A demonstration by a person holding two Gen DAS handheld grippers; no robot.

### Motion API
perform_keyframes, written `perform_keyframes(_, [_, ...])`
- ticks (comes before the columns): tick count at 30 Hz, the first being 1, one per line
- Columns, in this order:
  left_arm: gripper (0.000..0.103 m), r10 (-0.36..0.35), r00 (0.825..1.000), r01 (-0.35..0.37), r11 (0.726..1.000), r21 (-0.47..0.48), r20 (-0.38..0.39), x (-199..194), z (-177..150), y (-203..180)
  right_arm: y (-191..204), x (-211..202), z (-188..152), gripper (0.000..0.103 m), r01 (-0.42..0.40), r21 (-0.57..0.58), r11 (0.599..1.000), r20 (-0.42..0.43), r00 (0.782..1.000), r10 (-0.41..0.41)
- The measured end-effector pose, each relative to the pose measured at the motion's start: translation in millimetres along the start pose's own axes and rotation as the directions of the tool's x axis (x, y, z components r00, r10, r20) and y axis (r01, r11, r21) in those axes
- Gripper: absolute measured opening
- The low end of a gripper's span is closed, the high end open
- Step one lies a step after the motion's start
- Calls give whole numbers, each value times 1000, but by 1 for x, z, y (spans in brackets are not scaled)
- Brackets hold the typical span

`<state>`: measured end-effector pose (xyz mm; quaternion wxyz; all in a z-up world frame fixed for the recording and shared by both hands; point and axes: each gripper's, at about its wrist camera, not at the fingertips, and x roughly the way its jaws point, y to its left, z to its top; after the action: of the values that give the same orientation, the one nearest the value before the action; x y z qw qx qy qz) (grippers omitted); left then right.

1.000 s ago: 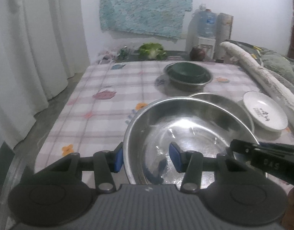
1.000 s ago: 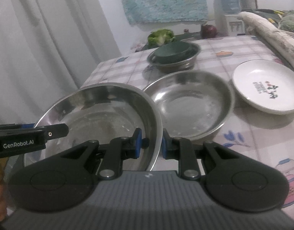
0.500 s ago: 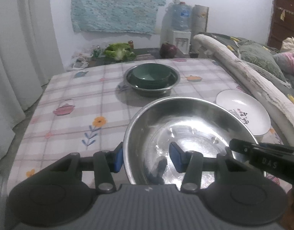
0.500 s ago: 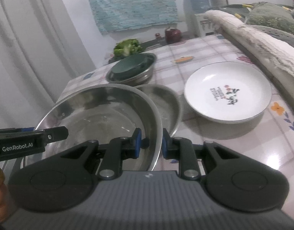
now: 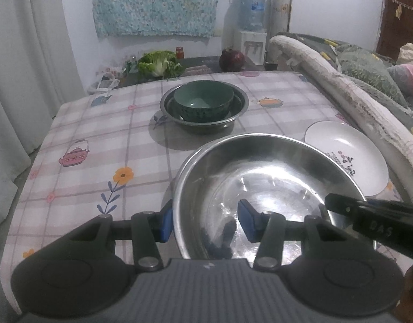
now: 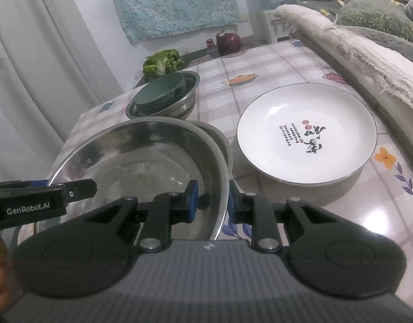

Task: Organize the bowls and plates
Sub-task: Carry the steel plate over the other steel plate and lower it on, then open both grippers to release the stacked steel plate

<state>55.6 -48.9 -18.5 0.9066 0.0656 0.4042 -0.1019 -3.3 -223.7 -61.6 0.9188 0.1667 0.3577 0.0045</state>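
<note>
Left wrist view: my left gripper (image 5: pixel 205 220) straddles the near left rim of the large steel basin (image 5: pixel 263 185), one blue pad outside the wall and one inside; the outer pad lies against the rim, the inner pad stands clear of the wall, so I cannot tell whether I truly clamp it. Right wrist view: my right gripper (image 6: pixel 212 203) is closed on the basin's (image 6: pixel 141 158) right rim, both blue pads pressing the thin steel wall between them; the other gripper's black finger enters from the left edge. The basin sits above a second steel basin (image 6: pixel 219 141), of which only a crescent of rim shows behind it; whether the two touch is not visible. Just beside them, to the right, lies a white plate (image 6: pixel 306 132) with red and black characters, flat on the checked tablecloth (image 5: pixel 104 145). Farther back a green bowl (image 5: pixel 203 99) is nested inside a small steel bowl (image 5: pixel 238 110); beyond the table's far edge lie a leafy green vegetable (image 5: pixel 159 63) and a dark red round object (image 5: pixel 232 59).
</note>
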Motion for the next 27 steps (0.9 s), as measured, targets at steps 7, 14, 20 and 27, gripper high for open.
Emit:
perform_keyframes(7, [50, 8, 1000, -8, 1000, 1, -24, 13, 3, -1, -2, 13, 3, 24, 3, 5, 1000, -30, 1000, -3])
perform_keyframes(14, [50, 6, 999, -6, 1000, -10, -51, 26, 5, 1, -3, 24, 7, 27, 3, 5, 1000, -54, 999, -3])
perform_keyframes(20, [50, 1, 997, -2, 1000, -21, -72, 37, 6, 5, -2, 33, 8, 28, 8, -1, 1000, -78, 997, -8])
perform_keyframes(27, [50, -13, 996, 11, 1000, -27, -87, 47, 4, 10, 0, 38, 12, 29, 18, 1, 1000, -83, 996, -18])
